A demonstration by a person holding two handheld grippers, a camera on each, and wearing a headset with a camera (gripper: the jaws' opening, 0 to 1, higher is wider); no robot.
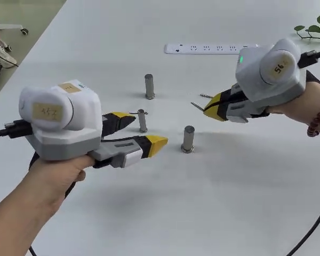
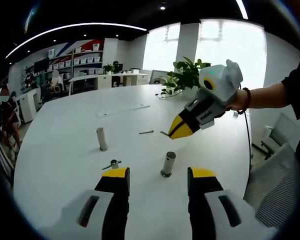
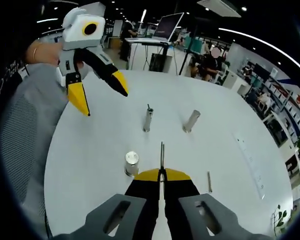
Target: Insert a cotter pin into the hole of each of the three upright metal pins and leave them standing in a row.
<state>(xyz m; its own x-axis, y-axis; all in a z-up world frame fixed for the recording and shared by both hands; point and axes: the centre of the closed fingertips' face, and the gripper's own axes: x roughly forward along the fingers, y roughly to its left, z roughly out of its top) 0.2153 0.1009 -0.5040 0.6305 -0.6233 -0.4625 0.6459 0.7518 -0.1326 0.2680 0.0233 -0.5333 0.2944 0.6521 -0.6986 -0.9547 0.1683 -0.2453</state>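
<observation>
Metal cotter pin (image 3: 162, 155), nipped by one end in the closed right gripper (image 1: 207, 109) near the front pin (image 1: 188, 139), may swivel and topple that pin, as the wide-open left gripper (image 1: 149, 130) holds and braces nothing.

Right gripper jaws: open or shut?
Shut on a cotter pin: the right gripper has its jaws together, pin sticking out ahead.

Three metal pins (image 1: 188, 139) stand upright; the middle pin (image 1: 142, 124) carries a cotter pin (image 1: 133, 112). Right of it: a loose cotter pin (image 1: 205, 96) lying flat, a held cotter pin (image 1: 196, 105).
</observation>
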